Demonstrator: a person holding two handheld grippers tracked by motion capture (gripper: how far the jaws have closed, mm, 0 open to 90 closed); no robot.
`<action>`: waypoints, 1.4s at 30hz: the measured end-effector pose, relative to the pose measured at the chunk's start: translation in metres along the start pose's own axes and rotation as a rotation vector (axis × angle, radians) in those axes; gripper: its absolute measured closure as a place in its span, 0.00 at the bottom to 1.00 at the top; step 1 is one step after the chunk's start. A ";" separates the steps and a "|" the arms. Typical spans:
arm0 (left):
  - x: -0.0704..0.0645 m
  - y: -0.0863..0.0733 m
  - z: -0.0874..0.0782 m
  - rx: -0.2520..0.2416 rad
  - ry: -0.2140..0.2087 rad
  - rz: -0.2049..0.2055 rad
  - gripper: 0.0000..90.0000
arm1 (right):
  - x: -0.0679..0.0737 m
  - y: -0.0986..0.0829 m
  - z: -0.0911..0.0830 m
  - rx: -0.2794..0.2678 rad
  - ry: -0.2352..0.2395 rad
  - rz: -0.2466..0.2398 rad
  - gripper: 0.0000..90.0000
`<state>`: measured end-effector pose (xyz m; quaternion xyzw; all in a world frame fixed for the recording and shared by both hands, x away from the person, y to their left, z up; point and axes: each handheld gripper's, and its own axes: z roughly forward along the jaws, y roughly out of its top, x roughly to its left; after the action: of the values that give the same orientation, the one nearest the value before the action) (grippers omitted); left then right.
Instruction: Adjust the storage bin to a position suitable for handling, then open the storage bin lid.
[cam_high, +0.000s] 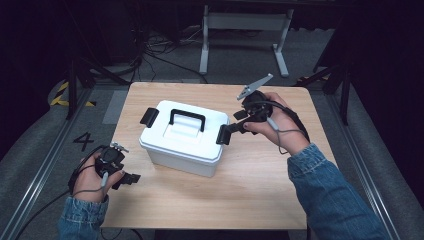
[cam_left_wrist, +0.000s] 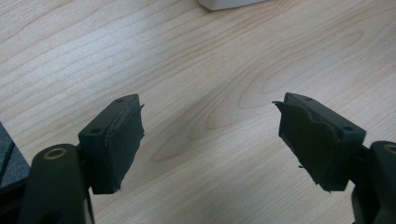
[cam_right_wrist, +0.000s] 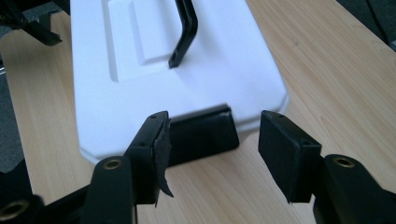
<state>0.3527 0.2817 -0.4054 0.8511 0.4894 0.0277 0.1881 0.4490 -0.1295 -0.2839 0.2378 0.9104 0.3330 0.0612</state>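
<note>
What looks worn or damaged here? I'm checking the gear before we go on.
The black pads on the left gripper have ragged, torn edges, and one pad on the right gripper is peeling. The white box looks intact.

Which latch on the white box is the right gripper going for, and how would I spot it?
On the light wooden table sits a white plastic box with a black handle. At its right end, the black latch lies between the open right gripper.
</note>
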 end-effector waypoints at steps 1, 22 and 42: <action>0.000 0.000 0.000 0.000 -0.001 -0.001 0.25 | 0.000 0.003 0.003 0.001 0.004 -0.003 0.49; 0.002 0.004 0.004 0.006 -0.016 0.010 0.25 | 0.004 0.048 0.066 0.032 0.053 -0.037 0.55; 0.002 0.013 0.006 0.008 -0.025 0.024 0.24 | 0.020 0.060 0.088 0.096 0.088 -0.136 0.93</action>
<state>0.3661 0.2759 -0.4071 0.8580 0.4767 0.0171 0.1904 0.4787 -0.0295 -0.3127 0.1633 0.9411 0.2943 0.0323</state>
